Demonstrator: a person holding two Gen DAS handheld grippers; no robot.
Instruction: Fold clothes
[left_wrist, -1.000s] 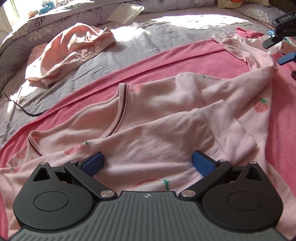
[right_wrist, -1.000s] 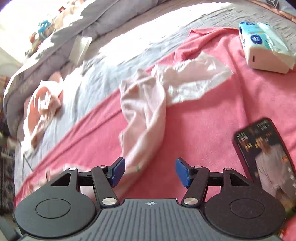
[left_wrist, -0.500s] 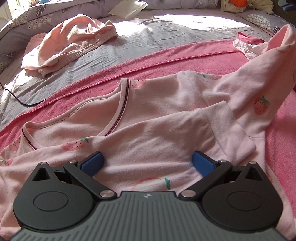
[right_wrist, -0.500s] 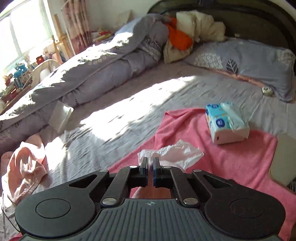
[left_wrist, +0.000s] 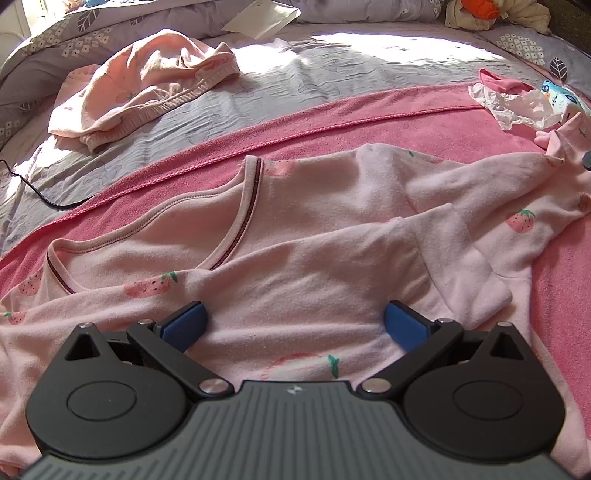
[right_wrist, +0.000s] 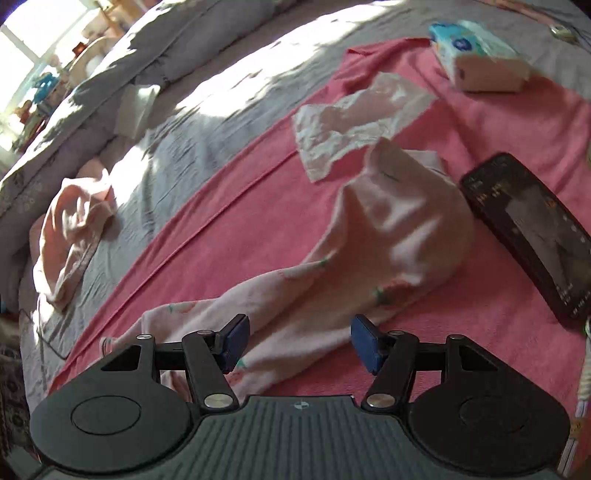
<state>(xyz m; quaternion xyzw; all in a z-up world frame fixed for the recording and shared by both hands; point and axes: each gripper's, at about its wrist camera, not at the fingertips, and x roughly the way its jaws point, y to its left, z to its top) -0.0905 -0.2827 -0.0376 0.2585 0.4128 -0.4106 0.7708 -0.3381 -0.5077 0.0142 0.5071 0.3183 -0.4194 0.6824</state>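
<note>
A pale pink top with strawberry print (left_wrist: 325, 229) lies flat on a pink towel (left_wrist: 369, 122), neckline to the left, one sleeve folded across its body. My left gripper (left_wrist: 294, 326) hovers open and wide over the lower body of the top, with nothing pinched between its pads. The other sleeve (right_wrist: 388, 236) stretches out to the right across the towel. My right gripper (right_wrist: 299, 341) is just above that sleeve's near part. Its jaws are opening, the cloth lies loose below them, and the blue pads (right_wrist: 365, 343) do not press on it.
Crumpled pink trousers (left_wrist: 147, 92) lie on the grey bedsheet at the back left. A white tissue (right_wrist: 351, 122), a tissue pack (right_wrist: 480, 62) and a dark phone (right_wrist: 528, 236) sit on the towel near the sleeve's end. A black cable (left_wrist: 37, 192) runs along the left edge.
My right gripper shut on the bunched sleeve, lifted it and carried it rightward, then opened again. The sleeve now lies stretched out flat. The left gripper has kept its place.
</note>
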